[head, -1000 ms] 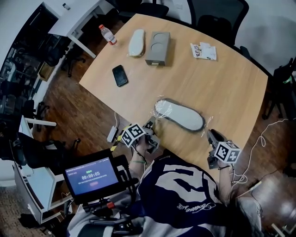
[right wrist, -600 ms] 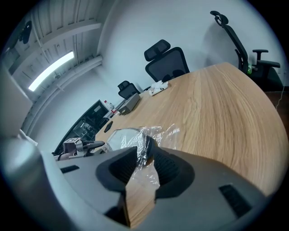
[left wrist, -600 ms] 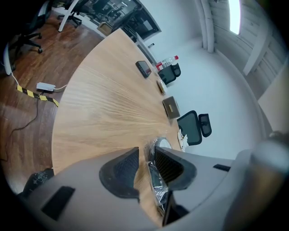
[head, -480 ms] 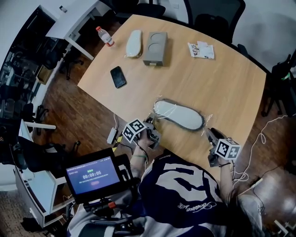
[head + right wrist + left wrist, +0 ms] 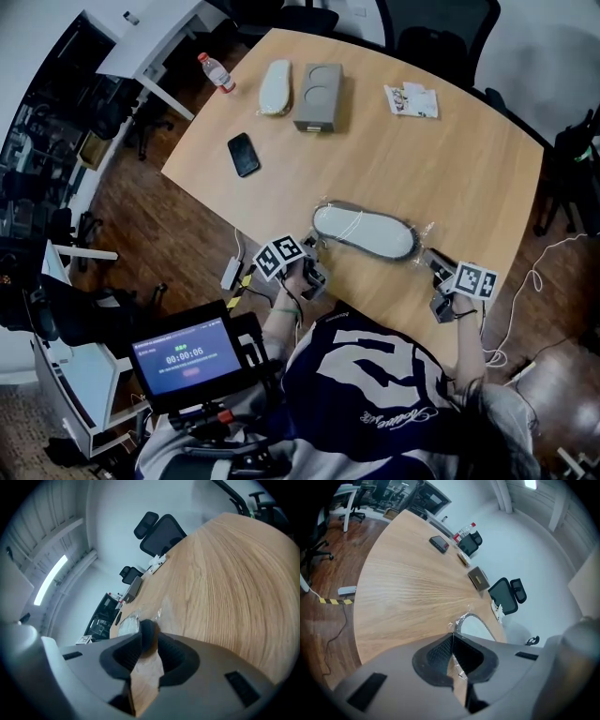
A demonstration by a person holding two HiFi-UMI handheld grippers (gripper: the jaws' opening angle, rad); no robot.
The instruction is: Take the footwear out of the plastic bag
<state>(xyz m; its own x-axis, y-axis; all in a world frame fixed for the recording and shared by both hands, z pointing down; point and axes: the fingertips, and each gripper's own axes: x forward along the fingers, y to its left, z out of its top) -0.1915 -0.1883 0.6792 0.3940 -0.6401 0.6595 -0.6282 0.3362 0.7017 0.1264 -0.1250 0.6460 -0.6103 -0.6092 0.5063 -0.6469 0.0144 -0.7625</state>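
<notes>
Head view has the footwear point(image 5: 366, 232), a pale flat shoe, lying inside the plastic bag point(image 5: 424, 234) along the near edge of the desk point(image 5: 441, 150). On one end the left gripper point(image 5: 311, 247) has just snapped closed and is pinching the crinkly film. The right gripper point(image 5: 435, 260) has just been opening, jaws parted with film between them, not squeezing. So nothing's out yet, I'd say. The whole pull-out is left to do.
</notes>
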